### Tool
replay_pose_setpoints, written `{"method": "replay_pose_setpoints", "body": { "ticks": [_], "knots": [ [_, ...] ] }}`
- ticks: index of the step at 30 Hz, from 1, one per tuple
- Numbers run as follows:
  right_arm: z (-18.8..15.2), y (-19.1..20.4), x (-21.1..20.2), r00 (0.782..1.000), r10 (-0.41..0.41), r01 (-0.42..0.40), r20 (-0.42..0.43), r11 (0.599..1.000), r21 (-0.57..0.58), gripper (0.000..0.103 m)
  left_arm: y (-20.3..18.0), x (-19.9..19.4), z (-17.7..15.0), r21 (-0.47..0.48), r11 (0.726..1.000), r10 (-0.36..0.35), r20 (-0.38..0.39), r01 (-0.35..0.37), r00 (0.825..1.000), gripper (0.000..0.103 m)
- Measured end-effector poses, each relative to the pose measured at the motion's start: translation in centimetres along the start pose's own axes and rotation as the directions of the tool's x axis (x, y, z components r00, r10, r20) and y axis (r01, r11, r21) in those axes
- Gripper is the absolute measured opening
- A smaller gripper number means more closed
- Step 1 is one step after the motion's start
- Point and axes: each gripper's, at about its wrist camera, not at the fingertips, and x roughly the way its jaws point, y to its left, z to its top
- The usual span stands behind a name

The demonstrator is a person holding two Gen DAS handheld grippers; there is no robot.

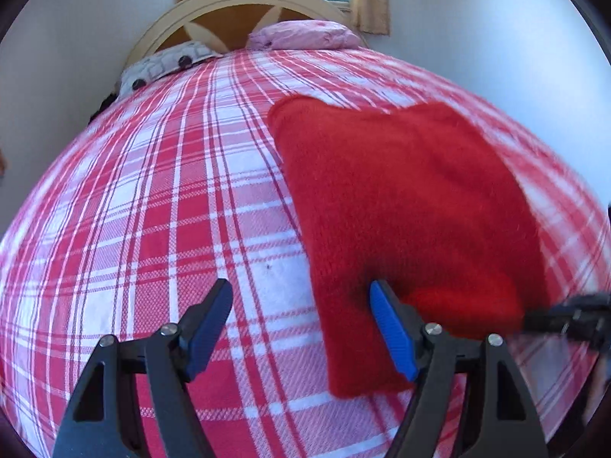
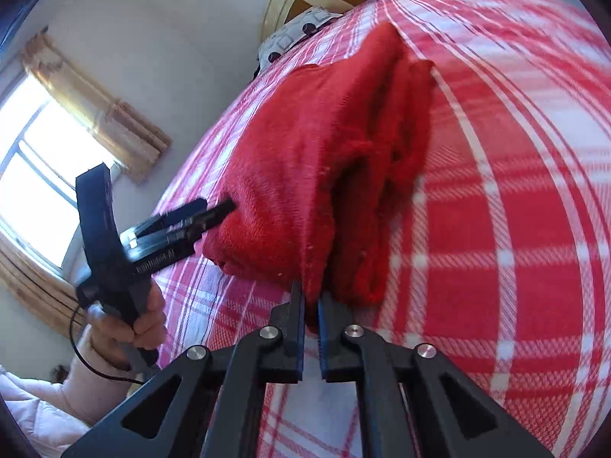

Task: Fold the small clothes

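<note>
Bed open on the left, blocked on the right

Bare checked bedspread (image 1: 152,210) lies free left of the red garment (image 1: 401,191); pillows (image 1: 305,34) and headboard (image 1: 229,7) close the far edge.

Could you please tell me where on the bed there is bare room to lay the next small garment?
The checked bedspread is bare left of the red garment, from the left gripper up to the patterned pillow. The strip between the garment and the pink pillow is also free. It is crowded where the right gripper pinches the garment's near edge.
</note>
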Motion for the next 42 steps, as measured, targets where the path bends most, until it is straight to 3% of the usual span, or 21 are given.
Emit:
{"method": "replay_pose_setpoints", "body": {
  "ticks": [2,6,8,12,17,20,23,25,30,33,37,38,39,40,41,42],
  "knots": [
    [0.2,-0.5,-0.4,1.0,0.019,-0.019,0.004,0.999,0.027,0.003,0.1,-0.2,-0.3,0.013,1.0,0.006,0.01,-0.006,1.0,0.078],
    [0.7,0.6,-2.5,0.999,-0.028,0.029,0.028,0.999,-0.046,0.007,0.7,-1.4,0.1,0.04,0.999,-0.027,0.019,0.026,0.999,0.078],
    [1.2,1.4,-4.6,0.995,-0.05,0.055,0.083,0.997,-0.06,0.009,1.8,-2.6,0.6,0.025,0.997,-0.073,0.046,0.072,0.996,0.078],
    [3.6,3.0,-7.2,0.962,-0.122,0.153,0.244,0.982,-0.113,0.009,2.6,-4.1,2.4,-0.007,0.995,-0.094,0.135,0.096,0.986,0.079],
    [8.4,3.7,-3.9,0.954,-0.167,0.213,0.249,0.961,-0.176,0.009,0.7,-2.5,4.3,-0.032,0.992,-0.119,0.138,0.125,0.983,0.08],
    [11.0,3.8,-0.2,0.943,-0.237,0.288,0.235,0.933,-0.215,0.009,-1.9,-0.4,3.3,-0.024,0.99,-0.137,0.075,0.139,0.988,0.08],
    [12.5,2.6,3.1,0.936,-0.29,0.334,0.201,0.912,-0.237,0.009,-3.7,0.9,1.5,-0.003,0.996,-0.09,0.03,0.09,0.995,0.081],
    [12.9,1.3,5.0,0.911,-0.378,0.409,0.167,0.88,-0.242,0.009,-4.2,0.7,0.7,0.023,0.998,-0.062,0.041,0.061,0.997,0.081],
    [14.1,-1.1,5.5,0.885,-0.43,0.456,0.177,0.877,-0.153,0.006,-3.4,0.7,0.9,-0.006,0.995,-0.1,-0.002,0.1,0.995,0.084],
    [14.6,-1.5,5.5,0.894,-0.415,0.438,0.171,0.889,-0.131,0.006,-3.5,0.8,1.5,-0.038,0.994,-0.106,-0.02,0.106,0.994,0.084],
    [14.1,-0.9,2.7,0.933,-0.303,0.322,0.195,0.944,-0.074,0.009,-4.0,-0.4,1.7,0.006,0.998,-0.056,0.001,0.056,0.998,0.083],
    [13.7,-0.7,1.7,0.939,-0.272,0.286,0.212,0.957,-0.04,0.016,-4.0,-1.0,2.0,0.013,0.999,-0.053,0.017,0.052,0.998,0.083],
    [13.2,-0.6,0.8,0.943,-0.242,0.251,0.23,0.968,-0.01,0.035,-3.8,-1.5,2.2,0.012,0.999,-0.053,0.033,0.052,0.998,0.083],
    [12.6,-0.6,-0.1,0.944,-0.21,0.215,0.253,0.977,0.009,0.048,-3.7,-1.8,2.6,0.01,0.999,-0.052,0.045,0.051,0.998,0.084],
    [12.1,-0.5,-0.6,0.942,-0.189,0.191,0.277,0.981,0.019,0.07,-3.5,-2.2,3.0,0.003,0.999,-0.049,0.063,0.048,0.997,0.087],
    [11.5,-0.3,-1.3,0.936,-0.173,0.173,0.306,0.985,0.026,0.076,-3.2,-2.4,3.5,-0.01,0.999,-0.046,0.085,0.047,0.995,0.091]
  ]
}}
